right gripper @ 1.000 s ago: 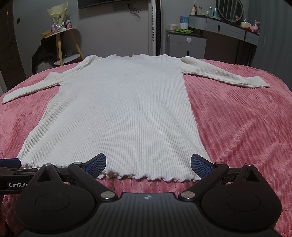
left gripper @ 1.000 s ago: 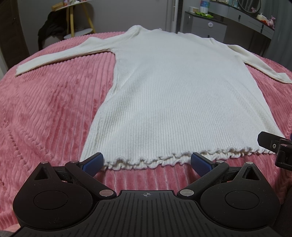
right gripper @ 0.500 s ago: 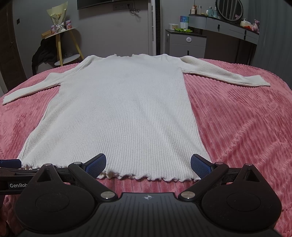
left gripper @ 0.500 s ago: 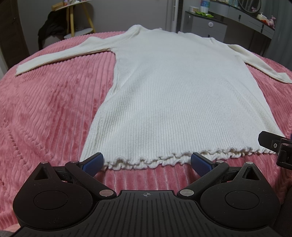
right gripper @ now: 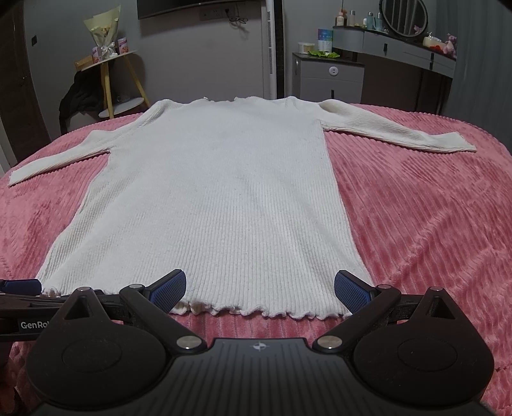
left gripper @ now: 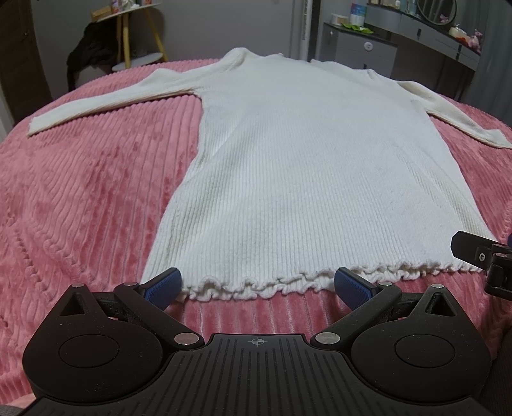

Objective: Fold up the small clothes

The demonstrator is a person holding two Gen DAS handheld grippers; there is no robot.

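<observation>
Left tongs (left gripper: 257,283) spread wide, blue pads (left gripper: 163,283) apart, holding nothing — they sit low at the near edge of the ruffled hem (left gripper: 256,286) of a white ribbed knit dress (left gripper: 304,166), toward its left corner. Right tongs (right gripper: 260,284) also spread wide and empty, blue pads (right gripper: 350,289) either side of the hem's right portion, tips over or just at the fabric edge; contact cannot be told. Each tool shows in the other's view: right one at the right edge of the left wrist view (left gripper: 483,256), left one at the left edge of the right wrist view (right gripper: 20,284).

Dress lies flat, face up or down unclear, spread lengthwise on a pink ribbed plush bedspread (right gripper: 432,224) — neckline far, hem near, both long sleeves stretched out sideways: left sleeve (left gripper: 105,104), right sleeve (right gripper: 400,132). No folds made.

Background: yellow-legged side table (right gripper: 108,64) with a wrapped bouquet (right gripper: 100,35) and dark clothing (right gripper: 80,99) hung on it, grey drawer cabinet (right gripper: 329,80), dresser with oval mirror (right gripper: 403,16) and bottles.
</observation>
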